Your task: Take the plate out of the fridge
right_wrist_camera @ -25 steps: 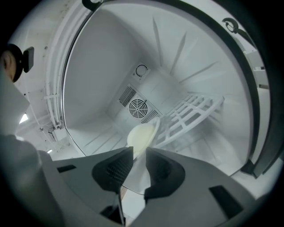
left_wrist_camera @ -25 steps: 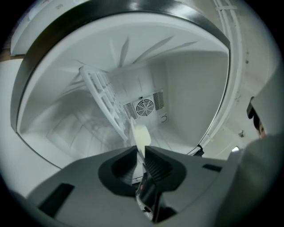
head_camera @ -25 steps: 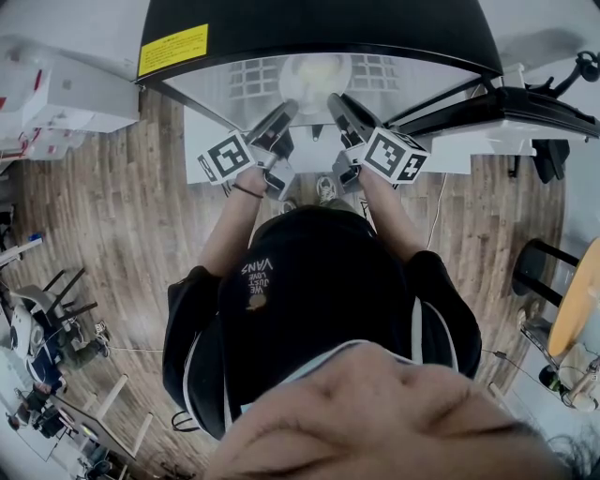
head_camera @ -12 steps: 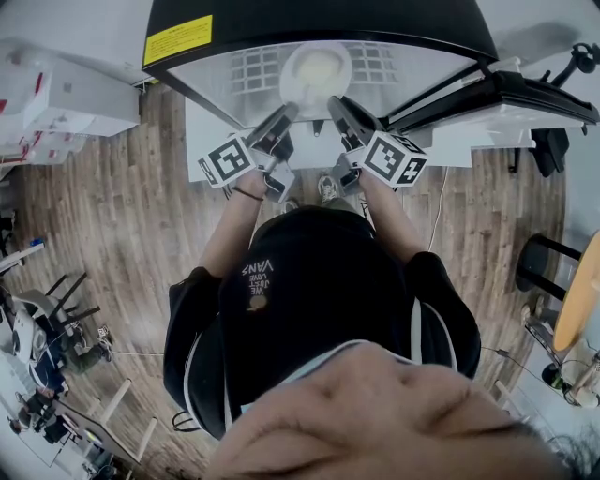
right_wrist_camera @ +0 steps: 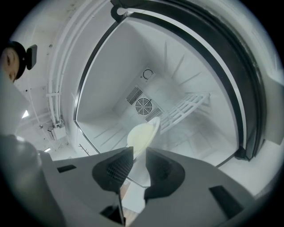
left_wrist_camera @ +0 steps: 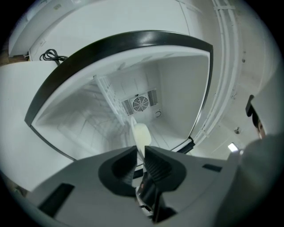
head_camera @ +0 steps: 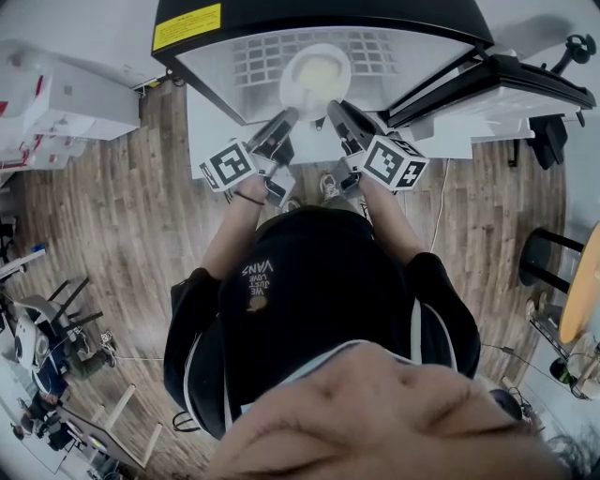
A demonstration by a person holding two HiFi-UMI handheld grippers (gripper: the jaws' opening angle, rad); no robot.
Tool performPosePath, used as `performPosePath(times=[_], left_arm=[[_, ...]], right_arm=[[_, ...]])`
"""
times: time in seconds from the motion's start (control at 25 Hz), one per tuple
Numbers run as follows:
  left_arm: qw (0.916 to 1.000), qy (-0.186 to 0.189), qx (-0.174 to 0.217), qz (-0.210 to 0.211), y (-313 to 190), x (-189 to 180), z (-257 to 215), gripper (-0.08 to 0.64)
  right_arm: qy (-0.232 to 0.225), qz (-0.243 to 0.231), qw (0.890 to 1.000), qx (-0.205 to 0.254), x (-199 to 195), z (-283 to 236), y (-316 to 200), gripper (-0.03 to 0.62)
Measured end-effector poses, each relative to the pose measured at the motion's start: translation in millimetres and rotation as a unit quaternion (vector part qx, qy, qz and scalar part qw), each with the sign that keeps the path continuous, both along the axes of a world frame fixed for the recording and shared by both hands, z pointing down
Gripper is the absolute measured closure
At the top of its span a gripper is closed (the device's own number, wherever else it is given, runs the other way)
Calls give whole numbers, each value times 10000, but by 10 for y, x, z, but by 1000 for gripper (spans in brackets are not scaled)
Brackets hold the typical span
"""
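The plate is just inside the mouth of the open fridge. The left gripper is closed narrowly on the plate's near rim, and the right gripper seems to pinch the same rim too. Behind the plate are a wire shelf and a fan grille. The door hangs open at the right.

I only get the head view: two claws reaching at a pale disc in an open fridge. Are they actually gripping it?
Observer: The left gripper is. Its own view shows the plate edge-on, with the rim pinched between the jaws.
Operator: And the other claw?
Observer: The right gripper has the plate's rim between its jaws too, closed on it from the opposite side.
Operator: Anything behind the plate?
Observer: A round fan grille sits on the back wall of the fridge.
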State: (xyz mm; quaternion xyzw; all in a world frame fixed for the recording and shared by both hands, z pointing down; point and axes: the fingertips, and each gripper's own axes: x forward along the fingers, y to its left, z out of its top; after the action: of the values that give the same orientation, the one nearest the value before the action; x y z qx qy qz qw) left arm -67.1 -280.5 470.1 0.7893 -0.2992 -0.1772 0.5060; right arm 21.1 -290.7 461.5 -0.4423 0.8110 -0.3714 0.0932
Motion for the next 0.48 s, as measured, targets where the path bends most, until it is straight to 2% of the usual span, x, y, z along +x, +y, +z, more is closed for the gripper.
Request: performPosePath(times=[0.2, 0.36, 0.48], left_arm=[[9999, 109, -45, 109, 135, -11, -3, 500], [9998, 4, 32, 201, 231, -49, 16, 500], [9997, 65, -32, 250, 317, -69, 27, 500]], right_arm=[[17, 106, 9999, 17, -25, 4, 151, 499], [32, 193, 9998, 20, -47, 16, 270, 499], [38, 251, 9997, 21, -73, 24, 360, 499]])
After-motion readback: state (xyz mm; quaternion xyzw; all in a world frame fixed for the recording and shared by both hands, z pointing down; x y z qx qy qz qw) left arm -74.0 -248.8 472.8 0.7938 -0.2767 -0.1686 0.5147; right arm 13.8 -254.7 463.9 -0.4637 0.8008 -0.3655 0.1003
